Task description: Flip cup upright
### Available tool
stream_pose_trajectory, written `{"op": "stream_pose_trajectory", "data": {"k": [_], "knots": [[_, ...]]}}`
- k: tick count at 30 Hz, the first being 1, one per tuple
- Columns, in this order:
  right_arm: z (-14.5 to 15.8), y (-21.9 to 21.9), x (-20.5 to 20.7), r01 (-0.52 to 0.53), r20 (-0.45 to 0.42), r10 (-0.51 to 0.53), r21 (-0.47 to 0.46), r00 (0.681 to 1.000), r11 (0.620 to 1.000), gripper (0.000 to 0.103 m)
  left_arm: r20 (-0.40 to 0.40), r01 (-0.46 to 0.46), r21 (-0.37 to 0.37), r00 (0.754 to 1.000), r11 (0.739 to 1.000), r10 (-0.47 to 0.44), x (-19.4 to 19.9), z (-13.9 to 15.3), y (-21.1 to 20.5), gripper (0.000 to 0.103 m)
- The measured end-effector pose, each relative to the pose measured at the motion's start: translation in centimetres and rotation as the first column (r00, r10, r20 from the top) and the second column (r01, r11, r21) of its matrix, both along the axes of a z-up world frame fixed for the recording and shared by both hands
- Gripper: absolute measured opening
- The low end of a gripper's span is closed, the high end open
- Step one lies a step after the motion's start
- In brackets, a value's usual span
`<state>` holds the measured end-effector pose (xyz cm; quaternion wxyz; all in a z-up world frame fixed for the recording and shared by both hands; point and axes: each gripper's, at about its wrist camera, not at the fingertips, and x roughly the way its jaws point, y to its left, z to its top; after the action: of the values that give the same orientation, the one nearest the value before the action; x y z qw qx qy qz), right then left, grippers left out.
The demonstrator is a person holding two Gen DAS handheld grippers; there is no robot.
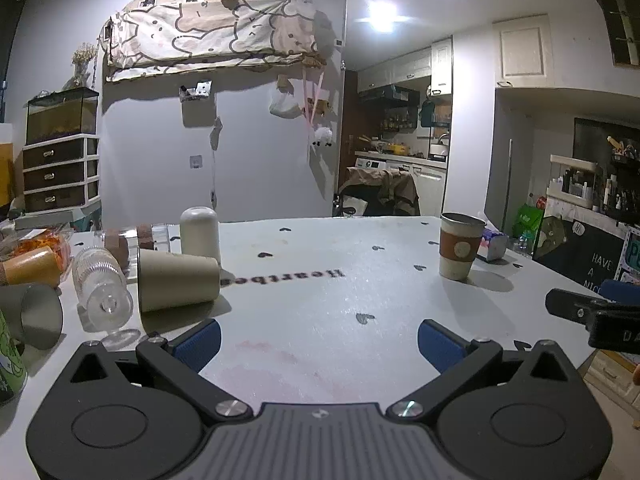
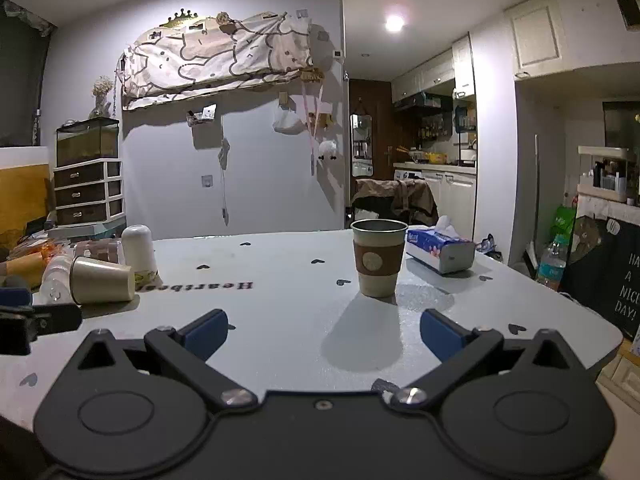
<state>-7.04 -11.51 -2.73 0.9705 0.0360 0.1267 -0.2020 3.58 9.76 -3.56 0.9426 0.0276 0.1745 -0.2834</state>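
A beige paper cup lies on its side on the white table, at the left; it also shows in the right wrist view. A paper cup with a brown sleeve stands upright at the right, and in the right wrist view it is just ahead. My left gripper is open and empty, low over the table, to the right of the lying cup. My right gripper is open and empty, short of the upright cup.
A clear glass, a grey cup and an orange cup lie at the left. A white cylinder stands behind the lying cup. A tissue pack lies right of the upright cup. The table edge is near right.
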Motion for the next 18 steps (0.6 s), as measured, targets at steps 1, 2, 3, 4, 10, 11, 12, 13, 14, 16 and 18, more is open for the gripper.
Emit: {"op": "stream_pose_trajectory", "data": {"k": [1, 2, 3, 4, 10, 11, 12, 13, 14, 16, 18], "knots": [[0.01, 0.04, -0.14, 0.002, 0.001, -0.002, -0.001, 1.000, 1.000, 0.103, -0.003, 0.000, -0.001, 1.000, 1.000, 0.000, -0.02, -0.02, 0.03, 0.103], [0.01, 0.08, -0.31, 0.003, 0.003, -0.003, 0.000, 1.000, 1.000, 0.103, -0.005, 0.000, -0.003, 1.000, 1.000, 0.000, -0.05, -0.03, 0.06, 0.103], [0.04, 0.09, -0.45, 0.002, 0.005, -0.002, 0.002, 1.000, 1.000, 0.103, -0.007, 0.000, -0.003, 1.000, 1.000, 0.000, -0.03, -0.04, 0.06, 0.103], [0.04, 0.09, -0.54, 0.001, 0.007, -0.001, 0.002, 1.000, 1.000, 0.103, -0.008, -0.001, -0.003, 1.000, 1.000, 0.001, -0.01, -0.05, 0.05, 0.103], [-0.01, -0.02, -0.74, 0.006, 0.009, -0.006, 0.003, 1.000, 1.000, 0.103, -0.009, -0.008, -0.003, 1.000, 1.000, 0.008, -0.06, -0.22, 0.18, 0.103], [-0.01, -0.02, -0.75, 0.006, 0.010, -0.006, 0.002, 1.000, 1.000, 0.103, -0.009, -0.008, -0.002, 1.000, 1.000, 0.008, -0.07, -0.21, 0.18, 0.103], [-0.01, -0.02, -0.73, 0.006, 0.010, -0.006, 0.003, 1.000, 1.000, 0.103, -0.008, -0.007, -0.001, 1.000, 1.000, 0.007, -0.08, -0.21, 0.18, 0.103], [-0.02, -0.01, -0.74, 0.008, 0.010, -0.008, 0.005, 1.000, 1.000, 0.103, -0.008, -0.007, -0.001, 1.000, 1.000, 0.007, -0.08, -0.21, 0.18, 0.103], [-0.02, -0.05, -0.76, 0.010, 0.010, -0.010, 0.006, 1.000, 1.000, 0.103, -0.008, -0.007, -0.001, 1.000, 1.000, 0.007, -0.07, -0.21, 0.19, 0.103], [-0.09, -0.12, -0.76, 0.011, 0.007, -0.011, 0.006, 1.000, 1.000, 0.103, -0.009, -0.008, -0.002, 1.000, 1.000, 0.008, -0.07, -0.21, 0.18, 0.103], [-0.07, -0.12, -0.76, 0.010, 0.008, -0.010, 0.005, 1.000, 1.000, 0.103, -0.009, -0.008, -0.002, 1.000, 1.000, 0.008, -0.08, -0.21, 0.18, 0.103]]}}
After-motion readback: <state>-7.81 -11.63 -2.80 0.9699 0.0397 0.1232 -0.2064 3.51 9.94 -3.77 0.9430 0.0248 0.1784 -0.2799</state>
